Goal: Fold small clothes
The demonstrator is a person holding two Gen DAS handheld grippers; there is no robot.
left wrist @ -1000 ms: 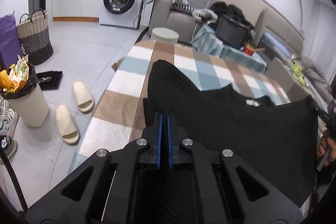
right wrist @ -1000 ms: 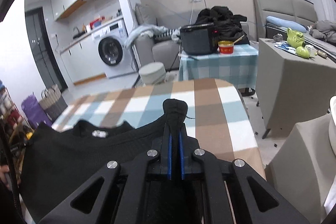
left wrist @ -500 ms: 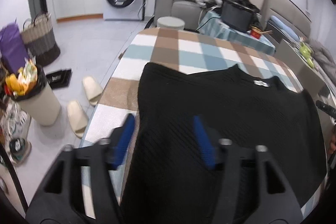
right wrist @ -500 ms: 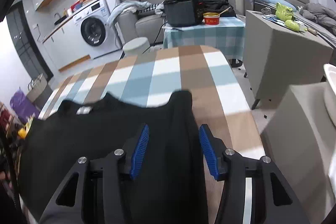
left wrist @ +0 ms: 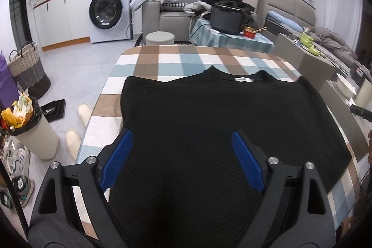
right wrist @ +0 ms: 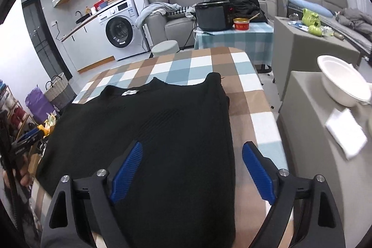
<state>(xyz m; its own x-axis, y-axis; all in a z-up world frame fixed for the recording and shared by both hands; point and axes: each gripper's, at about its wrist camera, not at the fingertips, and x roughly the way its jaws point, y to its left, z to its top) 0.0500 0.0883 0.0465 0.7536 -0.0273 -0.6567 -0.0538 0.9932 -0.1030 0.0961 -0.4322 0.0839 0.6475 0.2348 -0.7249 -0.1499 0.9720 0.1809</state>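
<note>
Black ribbed knit top — flat, neckline far, white label — on checked cloth

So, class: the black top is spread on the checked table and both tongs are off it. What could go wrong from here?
1. The black top hangs over the checked table's near edge, so it may slide off.
2. Its right side looks doubled under; folding now might trap that crease.
3. The left tongs and right tongs are opening with only loose cloth between them, so the next pinch could catch too many layers.
</note>
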